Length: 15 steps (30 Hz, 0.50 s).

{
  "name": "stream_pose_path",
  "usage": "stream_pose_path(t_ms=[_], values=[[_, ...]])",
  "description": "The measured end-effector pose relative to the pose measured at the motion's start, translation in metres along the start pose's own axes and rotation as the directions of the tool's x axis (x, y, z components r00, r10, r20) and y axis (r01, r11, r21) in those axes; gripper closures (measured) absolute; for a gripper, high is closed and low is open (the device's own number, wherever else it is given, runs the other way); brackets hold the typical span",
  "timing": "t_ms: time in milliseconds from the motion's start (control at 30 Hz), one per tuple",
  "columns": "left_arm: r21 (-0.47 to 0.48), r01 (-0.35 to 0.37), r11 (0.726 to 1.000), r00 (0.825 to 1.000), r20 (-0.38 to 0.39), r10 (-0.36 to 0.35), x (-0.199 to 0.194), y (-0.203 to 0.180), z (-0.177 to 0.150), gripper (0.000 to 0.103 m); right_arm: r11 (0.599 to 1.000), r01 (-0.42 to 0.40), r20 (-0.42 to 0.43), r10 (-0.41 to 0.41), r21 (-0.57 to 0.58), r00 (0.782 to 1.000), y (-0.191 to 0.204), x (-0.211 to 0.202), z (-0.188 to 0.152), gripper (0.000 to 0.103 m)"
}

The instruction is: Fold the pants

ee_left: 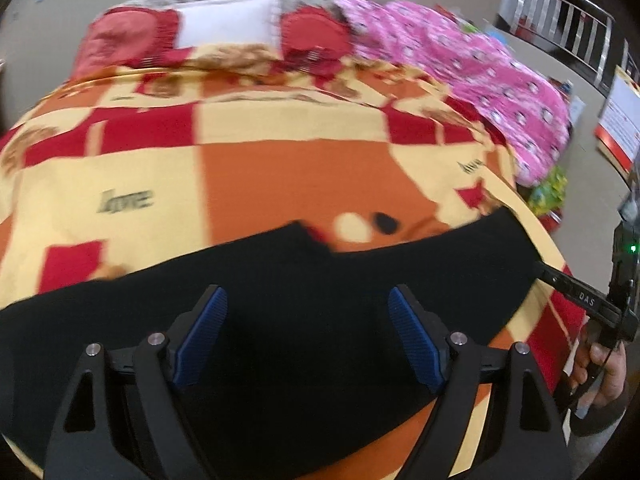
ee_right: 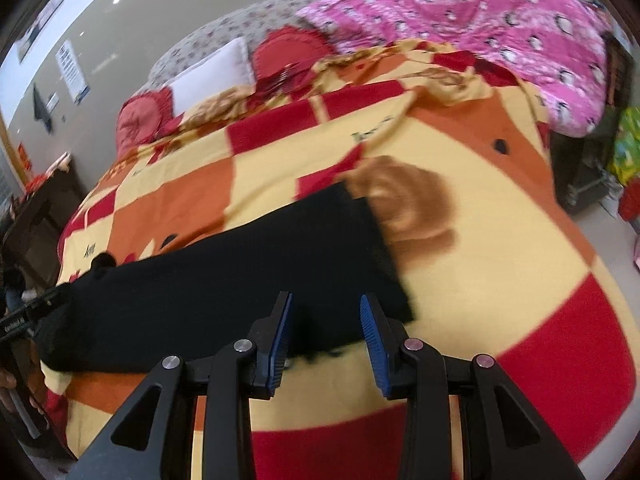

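Observation:
Black pants (ee_left: 304, 280) lie flat across the near part of a bed with a red, orange and yellow checked blanket (ee_left: 296, 160). My left gripper (ee_left: 308, 300) is open and hovers over the middle of the pants, nothing between its blue pads. In the right wrist view the pants (ee_right: 240, 264) run from the left to a straight end at centre. My right gripper (ee_right: 326, 308) is open just above the near corner of that end, holding nothing. The right gripper's black body (ee_left: 588, 304) shows at the right edge of the left wrist view.
A pink patterned quilt (ee_left: 472, 72) is heaped at the far right of the bed. Red cushions (ee_left: 316, 36) and a white pillow (ee_left: 228, 20) lie at the head. A metal railing (ee_left: 568, 24) and floor are to the right; a dark cabinet (ee_right: 36, 216) stands left.

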State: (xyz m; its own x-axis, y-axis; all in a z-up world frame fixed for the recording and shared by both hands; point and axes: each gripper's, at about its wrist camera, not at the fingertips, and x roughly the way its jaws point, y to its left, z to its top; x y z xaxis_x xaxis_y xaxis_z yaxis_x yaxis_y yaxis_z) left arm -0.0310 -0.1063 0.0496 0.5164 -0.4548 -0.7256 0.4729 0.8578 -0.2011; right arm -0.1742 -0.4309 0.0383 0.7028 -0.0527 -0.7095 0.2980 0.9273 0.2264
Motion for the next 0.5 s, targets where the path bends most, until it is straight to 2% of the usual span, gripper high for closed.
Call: stream_pose_path(t_ms=[67,200,333,500], values=[[0.034,0.047,0.998,0.999,-0.014,-0.046,0.009,-0.019,0.007,0.020,1.000,0.008,0.007,-0.008,0.017,1.000,-0.009,-0.003,0.000,0.060],[0.087,0.117,0.989,0.993,-0.030,-0.115,0.027,-0.053,0.021,0.020,0.999,0.018,0.007,-0.018,0.038,1.000,-0.022,-0.004,-0.002,0.060],[0.120,0.210,0.970,0.976,-0.087,-0.200,0.052,-0.088,0.038,0.020,0.997,-0.002,0.000,0.002,0.072,1.000,-0.033,0.000,-0.005,0.058],[0.189,0.271,0.944,0.958,-0.153,-0.244,0.085,-0.130,0.057,0.020,0.995,-0.041,0.005,0.041,0.094,0.999,-0.037,0.003,-0.007,0.051]])
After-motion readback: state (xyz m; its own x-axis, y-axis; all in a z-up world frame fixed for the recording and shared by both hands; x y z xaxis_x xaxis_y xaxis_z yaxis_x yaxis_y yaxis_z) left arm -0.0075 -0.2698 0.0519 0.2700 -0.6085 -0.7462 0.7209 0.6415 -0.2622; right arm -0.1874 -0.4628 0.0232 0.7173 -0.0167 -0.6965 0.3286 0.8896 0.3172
